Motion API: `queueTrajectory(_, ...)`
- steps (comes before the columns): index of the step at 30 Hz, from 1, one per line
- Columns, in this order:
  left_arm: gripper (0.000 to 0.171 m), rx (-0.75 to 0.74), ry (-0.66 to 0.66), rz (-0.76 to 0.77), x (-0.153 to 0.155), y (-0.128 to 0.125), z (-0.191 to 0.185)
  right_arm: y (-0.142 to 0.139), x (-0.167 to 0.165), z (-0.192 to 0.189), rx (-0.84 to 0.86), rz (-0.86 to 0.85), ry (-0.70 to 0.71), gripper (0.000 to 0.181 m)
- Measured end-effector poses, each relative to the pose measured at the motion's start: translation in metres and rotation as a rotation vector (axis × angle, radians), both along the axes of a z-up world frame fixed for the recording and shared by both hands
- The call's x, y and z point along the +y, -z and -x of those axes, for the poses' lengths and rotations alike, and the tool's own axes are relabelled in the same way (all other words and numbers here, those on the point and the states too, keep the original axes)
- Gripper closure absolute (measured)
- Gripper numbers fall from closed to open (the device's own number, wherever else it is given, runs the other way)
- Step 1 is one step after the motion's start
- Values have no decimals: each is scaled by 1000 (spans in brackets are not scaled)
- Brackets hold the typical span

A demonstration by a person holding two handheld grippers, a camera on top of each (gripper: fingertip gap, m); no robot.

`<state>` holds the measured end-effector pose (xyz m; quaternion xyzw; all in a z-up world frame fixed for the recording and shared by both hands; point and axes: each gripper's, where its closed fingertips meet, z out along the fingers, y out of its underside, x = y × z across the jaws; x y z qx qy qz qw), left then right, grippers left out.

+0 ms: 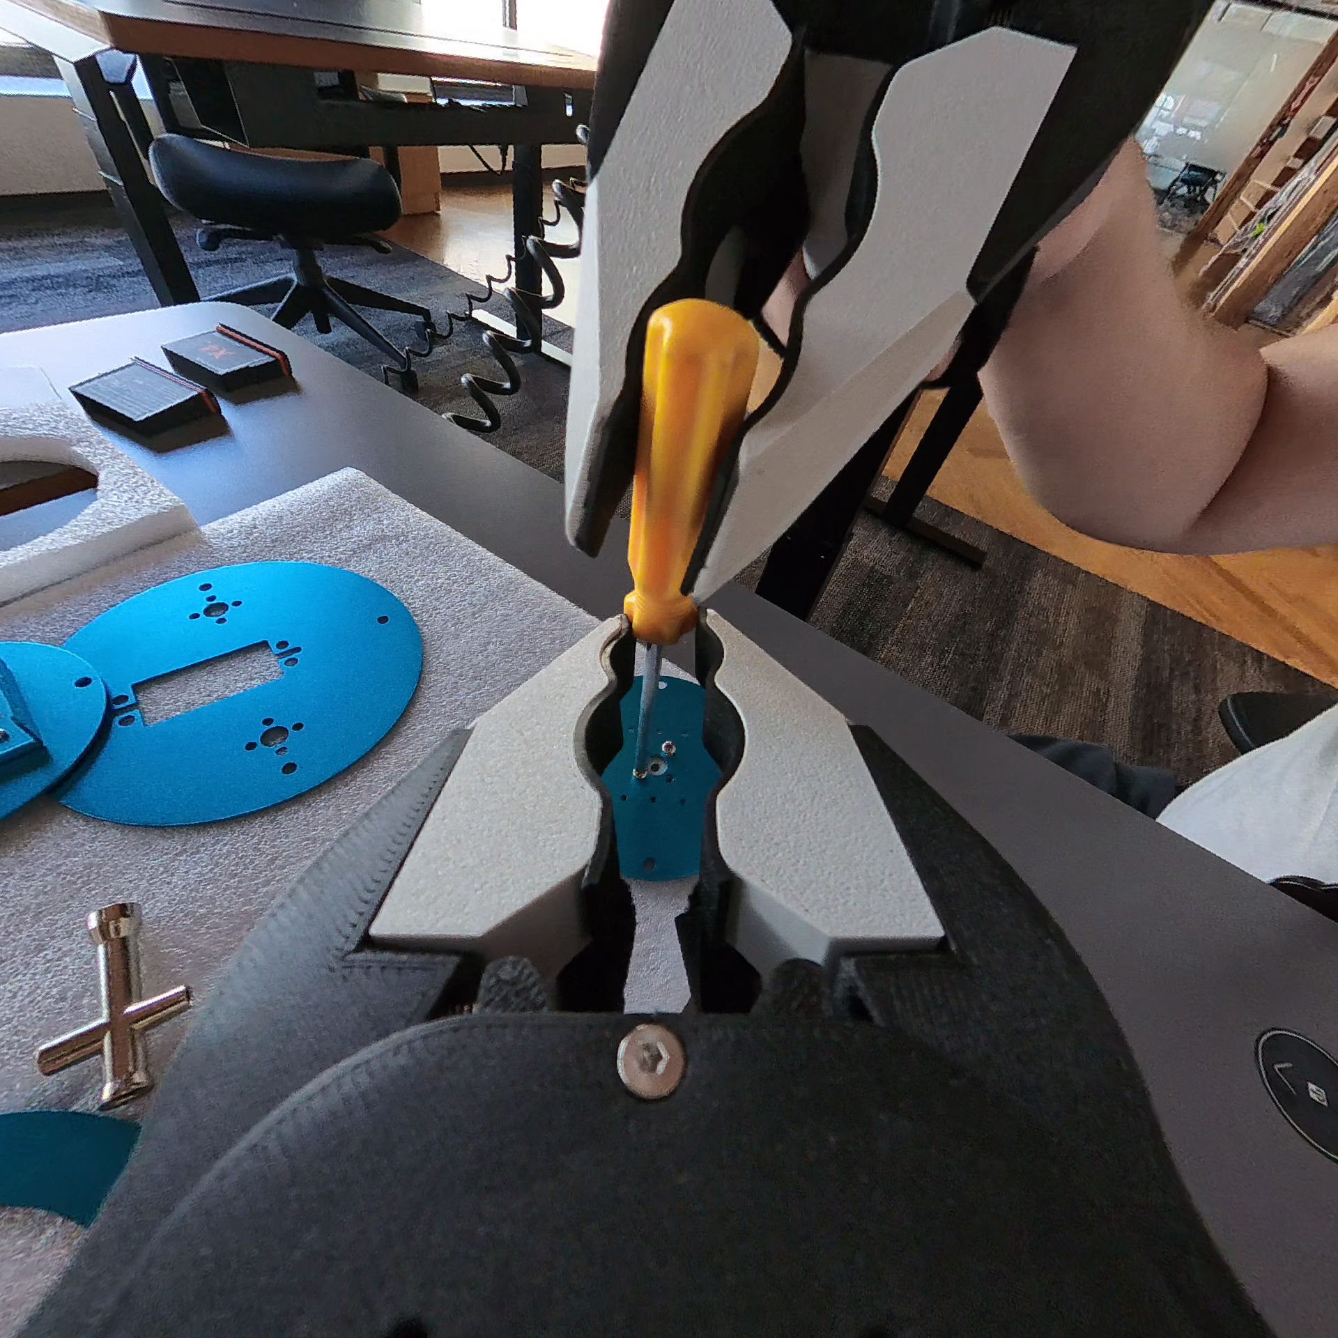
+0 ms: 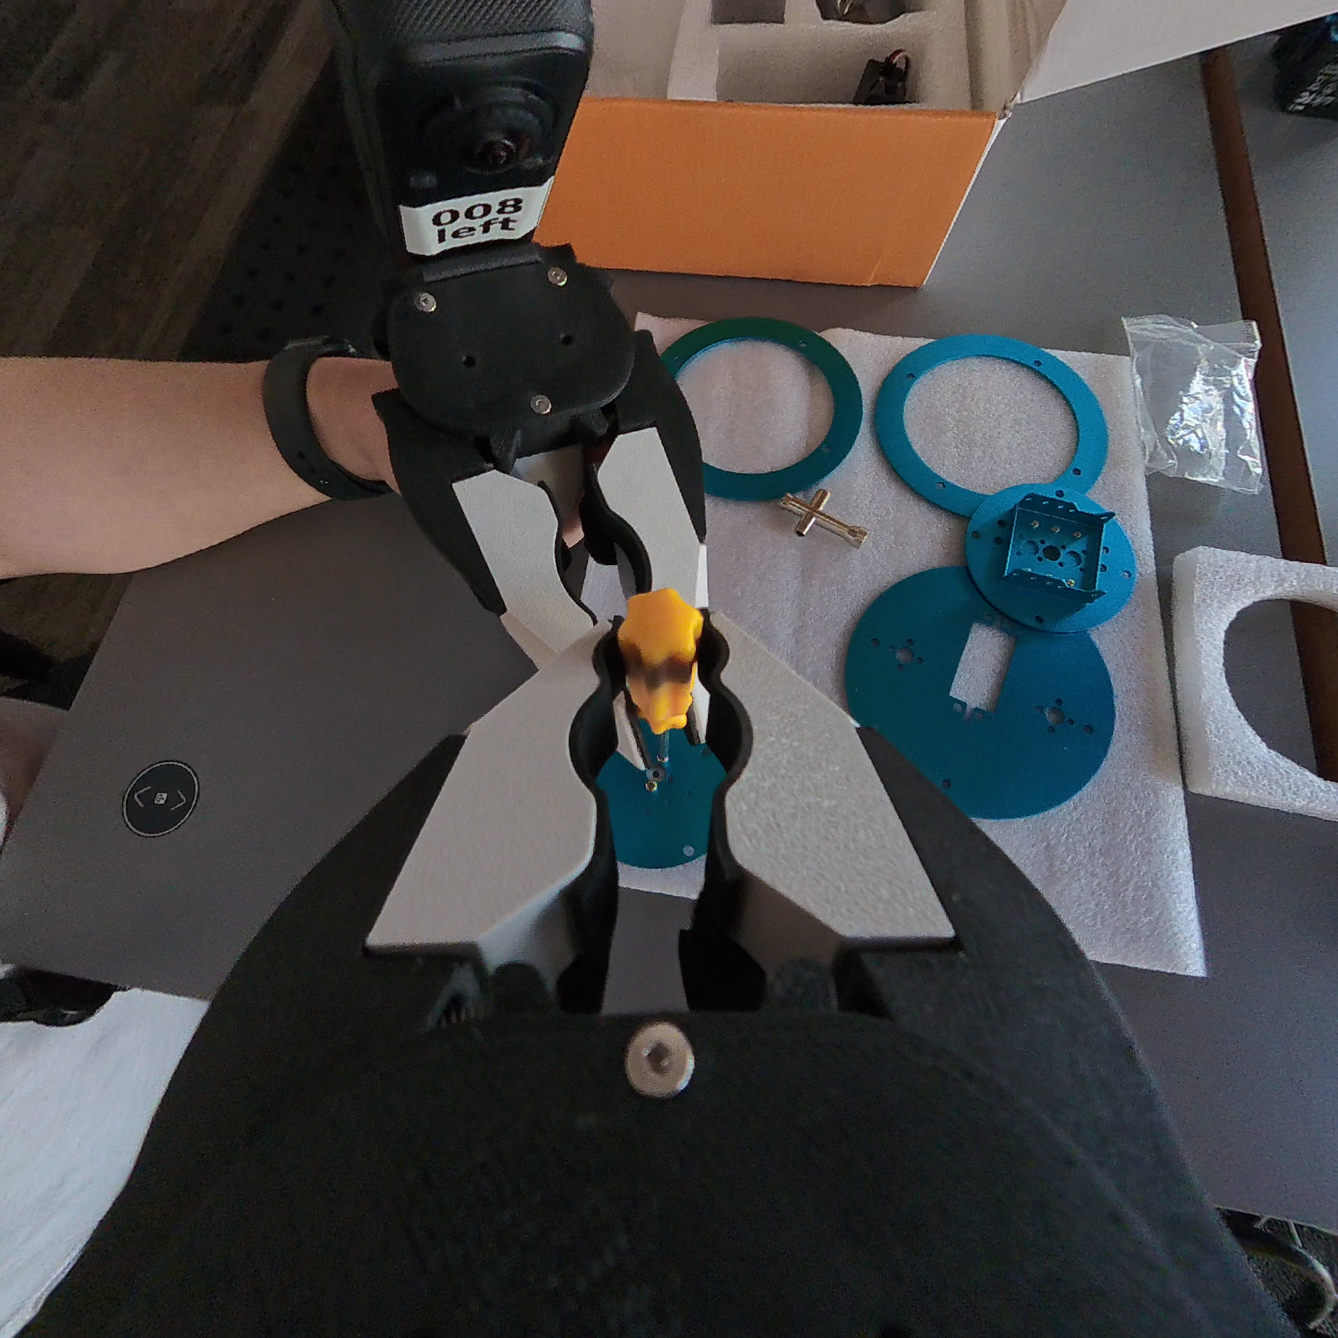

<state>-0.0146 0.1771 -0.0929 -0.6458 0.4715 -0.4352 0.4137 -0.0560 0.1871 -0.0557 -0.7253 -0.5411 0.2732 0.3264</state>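
A yellow-handled screwdriver (image 1: 680,449) stands nearly upright, its tip on a small screw (image 1: 640,773) in a small blue plate (image 1: 662,818) that lies on white foam. My right gripper (image 1: 644,565) comes down from above and is shut on the handle; in the right wrist view (image 2: 657,641) the handle (image 2: 662,651) sits between its tips, above the plate (image 2: 655,825). My left gripper (image 1: 660,630) is low over the plate, its tips closed tightly against the screwdriver's collar on both sides. It also shows in the right wrist view (image 2: 644,604).
On the foam sheet (image 2: 1086,869) lie a large blue disc with a rectangular cutout (image 2: 977,695), two blue rings (image 2: 843,413) (image 2: 890,427), a blue bracket on a disc (image 2: 1050,557) and a metal cross wrench (image 2: 825,518). An orange box (image 2: 760,188) stands behind; the table edge is close. The metal cross wrench (image 2: 825,518) is about equally far from each gripper, around 15 centimeters. Look for it in the left wrist view (image 1: 116,989) too.
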Motion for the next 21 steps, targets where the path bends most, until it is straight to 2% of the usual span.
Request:
queueTrajectory(3,157,-11,-10,-1,1,0,0,-1,-1,0,-25,10,-59,163)
queueTrajectory(8,157,-18,-8,1,-1,0,-1,-27,-5,-4,-43,-76,-246,149)
queueTrajectory(10,157,-14,-4,-3,-2,0,-1,-29,-9,-10,-148,-174,-389,149)
queueTrajectory(13,157,-13,1,-4,-3,0,-2,-23,-7,-18,-348,-260,-530,153)
queueTrajectory(15,157,-10,4,-6,-4,0,-1,-21,-9,-15,-408,-253,-578,154)
queueTrajectory(17,157,-7,6,-9,-4,0,-1,-19,-13,-13,-447,-213,-606,163)
queueTrajectory(21,157,-12,1,1,-3,1,1,-18,-9,-11,-501,-201,-579,163)
